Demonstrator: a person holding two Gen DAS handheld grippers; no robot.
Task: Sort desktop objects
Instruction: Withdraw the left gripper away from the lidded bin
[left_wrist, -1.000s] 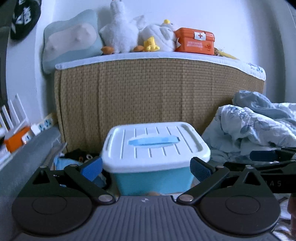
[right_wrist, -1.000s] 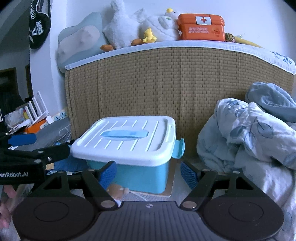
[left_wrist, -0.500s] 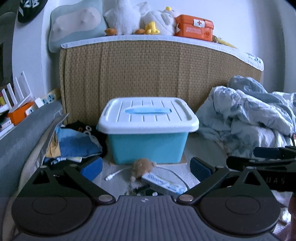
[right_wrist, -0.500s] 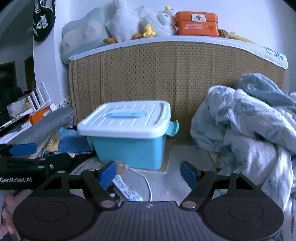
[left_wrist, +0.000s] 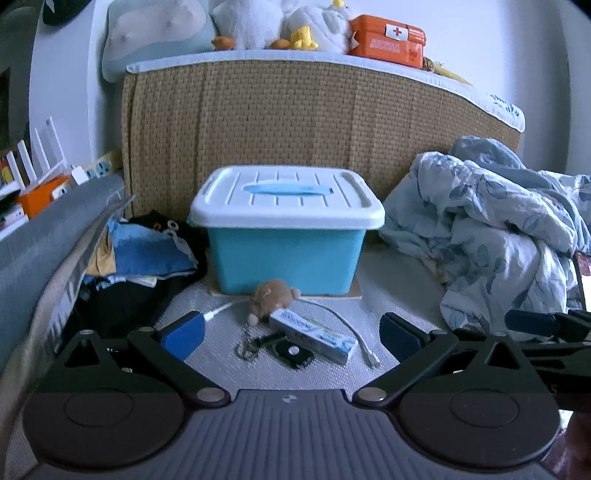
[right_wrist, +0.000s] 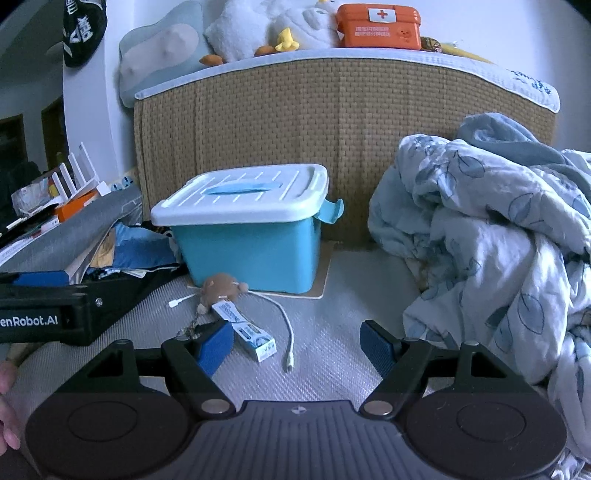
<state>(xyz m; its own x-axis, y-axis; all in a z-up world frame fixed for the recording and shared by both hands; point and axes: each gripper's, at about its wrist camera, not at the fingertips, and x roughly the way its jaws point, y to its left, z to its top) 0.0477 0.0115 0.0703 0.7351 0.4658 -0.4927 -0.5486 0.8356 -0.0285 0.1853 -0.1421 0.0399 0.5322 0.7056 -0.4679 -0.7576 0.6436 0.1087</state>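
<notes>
Left tool (left_wrist: 291, 334) and right tool (right_wrist: 297, 341) both spread wide, gripping nothing. Straight ahead of both: plush keychain (left_wrist: 271, 297), toothpaste box (left_wrist: 314, 336), white cable (right_wrist: 286, 325), car key (left_wrist: 291, 350); lidded blue bin (left_wrist: 286, 229) just beyond.

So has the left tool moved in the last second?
Yes. The left tool backed away from the blue box, which now looks smaller, with floor items showing.

Both looking low and forward from near the mat. Left wrist squarely facing the storage box (left_wrist: 288, 229) at twelve o'clock; right wrist further right, box (right_wrist: 243, 236) at eleven. Shared: box, toothpaste carton (left_wrist: 314, 334) (right_wrist: 243, 330), quilt (left_wrist: 491, 229) (right_wrist: 491, 229).
</notes>
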